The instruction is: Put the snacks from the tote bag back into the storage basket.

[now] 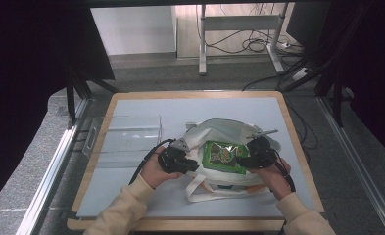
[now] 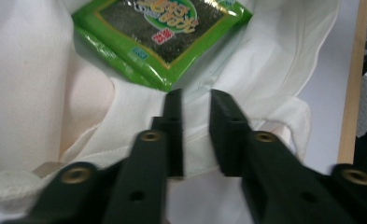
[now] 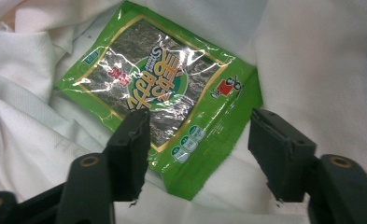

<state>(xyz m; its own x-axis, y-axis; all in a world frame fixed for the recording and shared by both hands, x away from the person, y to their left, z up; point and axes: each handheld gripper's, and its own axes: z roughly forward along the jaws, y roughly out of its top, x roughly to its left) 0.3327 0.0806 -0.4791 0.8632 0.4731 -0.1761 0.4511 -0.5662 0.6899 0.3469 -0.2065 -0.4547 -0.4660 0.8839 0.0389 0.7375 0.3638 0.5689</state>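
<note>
A green seaweed snack packet (image 1: 224, 156) lies on top of a white cloth tote bag (image 1: 219, 129) on the table. My left gripper (image 1: 192, 166) sits at the bag's left side. In the left gripper view its jaws (image 2: 197, 109) stand a narrow gap apart over a fold of the bag (image 2: 31, 84), just short of the packet (image 2: 162, 32). My right gripper (image 1: 239, 160) is at the packet's right edge. In the right gripper view its jaws (image 3: 200, 121) stand wide apart over the packet's near corner (image 3: 158, 93), with the cloth (image 3: 312, 60) all around.
A clear plastic tray (image 1: 126, 134) stands to the left of the bag. The bag's straps (image 1: 200, 188) trail toward the front edge. The table has a wooden rim (image 1: 298, 142), with bare blue-grey surface behind the bag.
</note>
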